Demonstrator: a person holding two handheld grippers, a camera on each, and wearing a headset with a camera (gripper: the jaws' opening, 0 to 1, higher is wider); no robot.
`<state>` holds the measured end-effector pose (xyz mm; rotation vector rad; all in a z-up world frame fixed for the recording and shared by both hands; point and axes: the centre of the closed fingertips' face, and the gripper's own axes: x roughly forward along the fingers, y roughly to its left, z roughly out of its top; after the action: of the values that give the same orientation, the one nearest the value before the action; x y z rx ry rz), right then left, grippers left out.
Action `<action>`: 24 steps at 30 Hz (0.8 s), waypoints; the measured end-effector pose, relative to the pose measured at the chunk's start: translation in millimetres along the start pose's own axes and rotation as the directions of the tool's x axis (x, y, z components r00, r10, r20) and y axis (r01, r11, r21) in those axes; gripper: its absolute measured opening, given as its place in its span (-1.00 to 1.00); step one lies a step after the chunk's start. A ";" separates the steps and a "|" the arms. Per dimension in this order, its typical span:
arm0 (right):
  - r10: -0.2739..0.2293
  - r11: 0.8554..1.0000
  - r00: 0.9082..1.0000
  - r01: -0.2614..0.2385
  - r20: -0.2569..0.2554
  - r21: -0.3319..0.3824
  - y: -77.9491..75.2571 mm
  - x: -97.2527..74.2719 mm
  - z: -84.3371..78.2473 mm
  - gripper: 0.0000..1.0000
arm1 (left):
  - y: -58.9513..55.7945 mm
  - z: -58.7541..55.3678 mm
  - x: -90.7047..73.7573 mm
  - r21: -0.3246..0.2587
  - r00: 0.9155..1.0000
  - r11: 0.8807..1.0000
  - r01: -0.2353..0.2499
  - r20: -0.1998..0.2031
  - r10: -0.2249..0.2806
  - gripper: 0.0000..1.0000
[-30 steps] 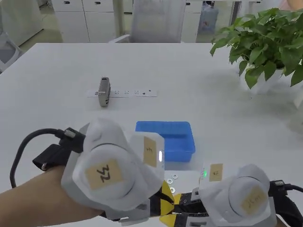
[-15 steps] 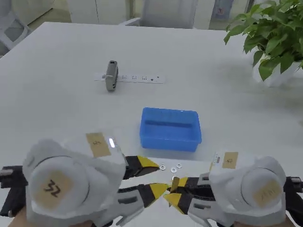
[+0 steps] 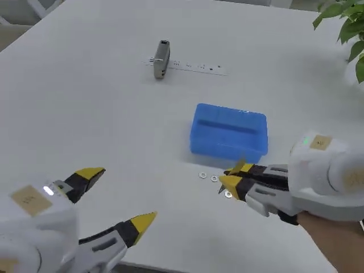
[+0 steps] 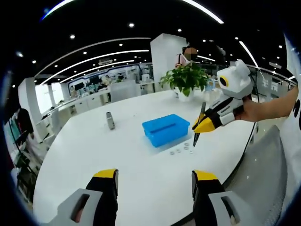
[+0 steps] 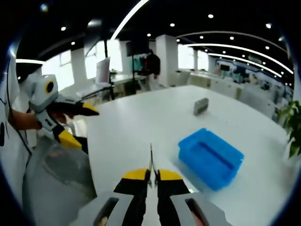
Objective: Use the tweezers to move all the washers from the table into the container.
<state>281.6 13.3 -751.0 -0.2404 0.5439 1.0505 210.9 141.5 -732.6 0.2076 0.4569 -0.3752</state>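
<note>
Left hand-held gripper (image 3: pixel 119 196), right hand-held gripper (image 3: pixel 233 175): two in all. Tweezers (image 5: pixel 151 157): one pair. Blue container (image 3: pixel 229 133): one. Washers (image 3: pixel 214 178) on bench (image 3: pixel 85 114): three countable from head view, maybe four in left gripper view, too small to settle. Power strip (image 3: pixel 196 67): one. Plug block (image 3: pixel 162 58): one. Potted plant (image 3: pixel 352 34): one.

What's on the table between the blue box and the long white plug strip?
Nothing. In the head view the table between the blue box and the plug strip is bare. The washers lie on the box's other side.
</note>
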 end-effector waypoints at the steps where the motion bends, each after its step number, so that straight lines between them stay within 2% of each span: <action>1: -0.003 1.000 1.000 0.003 0.007 0.014 -3.5 2.2 1.8 -0.93 | 0.7 -0.6 1.4 -0.006 1.000 1.000 -0.007 0.010 0.007 0.41; 5: -0.009 1.000 1.000 0.009 0.014 0.029 -11.6 10.8 4.8 -0.93 | 0.2 -1.1 5.1 -0.064 0.999 0.998 -0.008 0.048 0.011 0.58; 10: -0.021 0.999 1.000 0.021 0.021 0.031 -19.3 22.2 7.6 -0.93 | 0.8 -0.3 6.8 -0.044 0.996 0.999 -0.032 0.080 0.036 0.75; 15: -0.026 0.999 1.000 0.025 0.016 0.032 -25.3 32.6 6.1 -0.93 | 13.6 0.4 9.1 -0.081 0.991 0.993 -0.089 0.096 0.096 0.89; 18: -0.026 0.999 1.000 0.025 0.012 0.041 -27.7 38.6 4.3 -0.92 | 17.1 1.5 10.8 -0.096 0.986 0.989 -0.113 0.108 0.124 0.96; 21: -0.028 0.998 1.000 0.028 0.007 0.050 -30.8 45.2 1.6 -0.92 | 17.9 1.7 11.6 -0.091 0.985 0.988 -0.125 0.111 0.135 0.98; 24: -0.025 0.998 1.000 0.024 0.008 0.059 -33.1 50.2 0.4 -0.92 | 16.1 -0.8 14.2 -0.105 0.987 0.988 -0.114 0.098 0.124 0.98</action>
<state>329.7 35.3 -779.6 -0.1906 0.5619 1.0098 228.8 152.0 -738.1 0.1176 0.3570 -0.2442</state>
